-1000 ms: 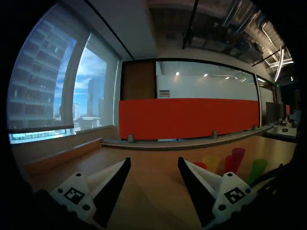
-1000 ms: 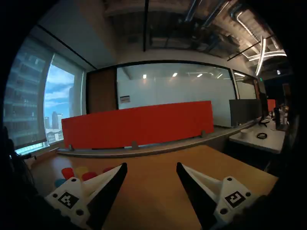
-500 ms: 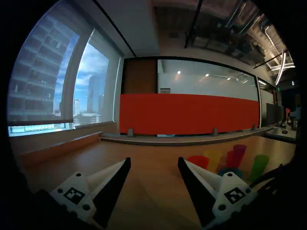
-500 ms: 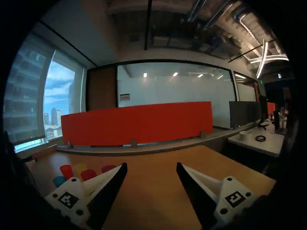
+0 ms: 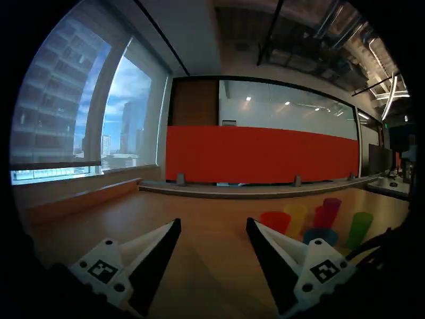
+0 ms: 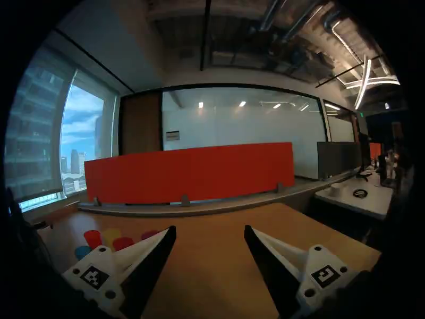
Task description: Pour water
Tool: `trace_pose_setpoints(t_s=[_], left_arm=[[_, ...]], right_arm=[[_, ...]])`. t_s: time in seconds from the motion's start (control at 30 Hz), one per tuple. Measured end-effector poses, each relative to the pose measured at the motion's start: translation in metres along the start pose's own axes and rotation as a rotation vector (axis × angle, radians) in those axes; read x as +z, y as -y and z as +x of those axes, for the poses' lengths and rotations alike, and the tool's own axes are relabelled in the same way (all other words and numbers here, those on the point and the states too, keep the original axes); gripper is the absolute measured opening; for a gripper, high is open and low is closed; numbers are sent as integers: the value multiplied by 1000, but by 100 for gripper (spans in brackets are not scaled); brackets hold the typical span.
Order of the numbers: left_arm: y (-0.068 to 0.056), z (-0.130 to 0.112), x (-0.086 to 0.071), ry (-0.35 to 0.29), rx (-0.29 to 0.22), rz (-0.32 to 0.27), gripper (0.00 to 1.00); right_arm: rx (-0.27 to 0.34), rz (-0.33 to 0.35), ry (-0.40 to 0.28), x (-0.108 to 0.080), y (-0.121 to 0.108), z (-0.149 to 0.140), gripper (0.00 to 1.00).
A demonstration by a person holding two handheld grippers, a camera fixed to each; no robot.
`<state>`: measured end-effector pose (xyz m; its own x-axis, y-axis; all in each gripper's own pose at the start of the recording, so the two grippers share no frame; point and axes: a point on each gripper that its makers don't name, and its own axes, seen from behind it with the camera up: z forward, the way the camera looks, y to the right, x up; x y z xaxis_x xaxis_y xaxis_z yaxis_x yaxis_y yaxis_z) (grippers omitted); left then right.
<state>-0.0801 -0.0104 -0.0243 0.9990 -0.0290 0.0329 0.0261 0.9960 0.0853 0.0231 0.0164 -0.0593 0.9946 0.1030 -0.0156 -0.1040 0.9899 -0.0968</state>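
Observation:
Several coloured plastic cups stand together on the wooden table point(image 5: 212, 223). In the left gripper view an orange-red cup point(image 5: 275, 220), a yellow cup point(image 5: 295, 215), a magenta cup point(image 5: 330, 208), a blue cup point(image 5: 321, 235) and a green cup point(image 5: 360, 227) sit right of centre, partly behind my left gripper's right finger. My left gripper point(image 5: 212, 228) is open, with nothing between its fingers, above the table. In the right gripper view the same cluster, a red cup point(image 6: 92, 238), a yellow cup point(image 6: 112, 235) and a blue cup point(image 6: 82, 251), sits at lower left beside my open, empty right gripper point(image 6: 209, 234).
A long orange-red divider panel point(image 5: 260, 154) runs along the table's far edge. Big windows point(image 5: 69, 122) fill the left side. A white desk point(image 6: 356, 196) with a mug and cable stands to the right of the wooden table point(image 6: 212, 255).
Both views have tilted slightly, so the cups sit a little fuller in the left gripper view. Neither gripper has changed its opening.

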Motion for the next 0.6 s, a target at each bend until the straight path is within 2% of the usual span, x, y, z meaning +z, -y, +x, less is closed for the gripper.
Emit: trace_pose_setpoints(t_s=[0.4,0.6], left_arm=[[-3,-6,2,5,37,2,91],[-3,-5,2,5,37,2,91]], right_arm=[[3,-4,3,1,-2,-2,99],[15,-5,2,0,-4,-1,99]])
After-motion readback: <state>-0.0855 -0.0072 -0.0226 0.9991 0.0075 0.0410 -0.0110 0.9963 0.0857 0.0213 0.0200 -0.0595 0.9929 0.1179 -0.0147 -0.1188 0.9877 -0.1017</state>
